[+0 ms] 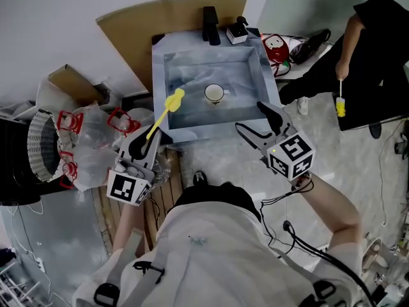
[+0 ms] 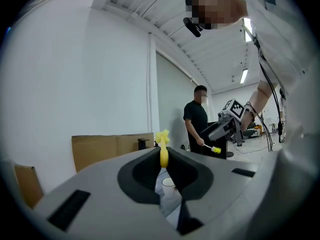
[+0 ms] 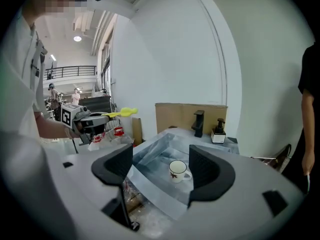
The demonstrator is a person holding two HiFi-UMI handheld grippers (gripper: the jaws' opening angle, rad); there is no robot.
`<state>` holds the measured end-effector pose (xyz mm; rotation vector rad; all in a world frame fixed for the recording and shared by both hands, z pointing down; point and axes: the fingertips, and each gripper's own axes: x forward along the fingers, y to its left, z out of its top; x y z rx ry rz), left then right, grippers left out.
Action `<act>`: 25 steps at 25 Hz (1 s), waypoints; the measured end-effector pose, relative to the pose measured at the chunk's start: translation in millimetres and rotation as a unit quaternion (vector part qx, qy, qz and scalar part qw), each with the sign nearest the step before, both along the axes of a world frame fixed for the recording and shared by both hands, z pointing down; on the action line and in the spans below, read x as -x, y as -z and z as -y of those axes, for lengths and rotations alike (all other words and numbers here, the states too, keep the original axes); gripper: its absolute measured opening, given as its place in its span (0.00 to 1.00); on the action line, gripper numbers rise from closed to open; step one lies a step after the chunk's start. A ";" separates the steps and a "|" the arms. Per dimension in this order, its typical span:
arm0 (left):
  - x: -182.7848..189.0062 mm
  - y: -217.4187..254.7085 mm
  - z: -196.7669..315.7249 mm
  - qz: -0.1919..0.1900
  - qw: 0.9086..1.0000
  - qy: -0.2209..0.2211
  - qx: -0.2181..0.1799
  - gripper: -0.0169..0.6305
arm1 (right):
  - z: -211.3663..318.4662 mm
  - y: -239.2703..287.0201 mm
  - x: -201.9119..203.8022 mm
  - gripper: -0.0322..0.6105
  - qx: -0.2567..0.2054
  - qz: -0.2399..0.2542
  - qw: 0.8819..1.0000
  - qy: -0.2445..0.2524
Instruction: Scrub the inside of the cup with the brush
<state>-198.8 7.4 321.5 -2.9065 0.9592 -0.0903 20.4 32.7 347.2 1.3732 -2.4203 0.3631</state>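
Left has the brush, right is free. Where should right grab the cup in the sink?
Probably the body, below the rim, coming down from the near side with the open right gripper. The cup stands upright in the sink, mouth up, handle sticking out to the right. A side grip leaves the mouth free for the brush.

Setting was a large industrial-style hall, probably a robotics lab or test space; a free-standing grey sink [image 1: 160,88] with black tap [image 1: 210,24], soap dispenser [image 1: 237,31] and cup [image 1: 214,94] stood against bare cardboard [image 1: 137,21]; high ribbed ceiling carried strip lights [image 2: 244,76]; mezzanine railing [image 3: 70,71] ran behind; a bystander in black [image 2: 196,118] stood nearby.
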 end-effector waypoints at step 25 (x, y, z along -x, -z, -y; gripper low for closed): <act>-39.1 -18.5 76.6 0.029 0.998 0.054 0.019 0.08 | 102.4 -73.6 -30.8 0.57 0.033 -0.138 0.975 0.171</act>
